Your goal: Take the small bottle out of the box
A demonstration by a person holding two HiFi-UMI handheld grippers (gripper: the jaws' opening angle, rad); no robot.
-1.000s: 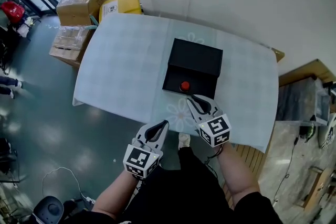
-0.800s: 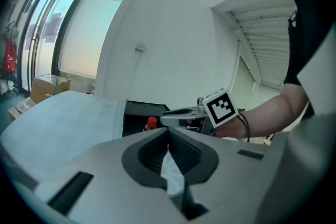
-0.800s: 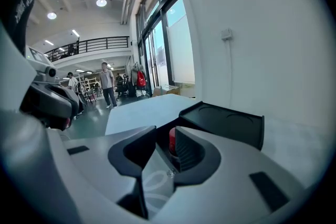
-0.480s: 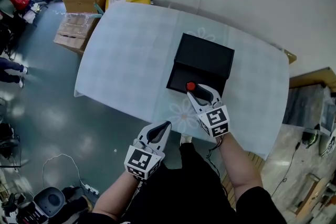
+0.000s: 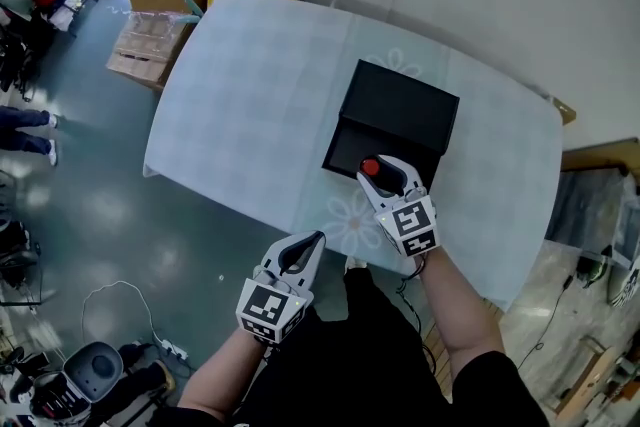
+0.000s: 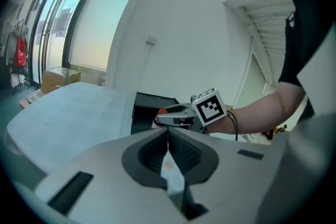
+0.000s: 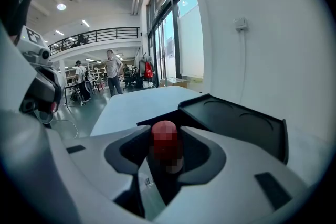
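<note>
While inside the box [image 5: 400, 105], small bottle [image 5: 370, 167] stands upright.

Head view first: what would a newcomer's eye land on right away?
The small red-capped bottle stands in the open black box on the white table, between the right gripper's jaws, which have just been opening wide. The left gripper hangs shut off the table's near edge.
</note>
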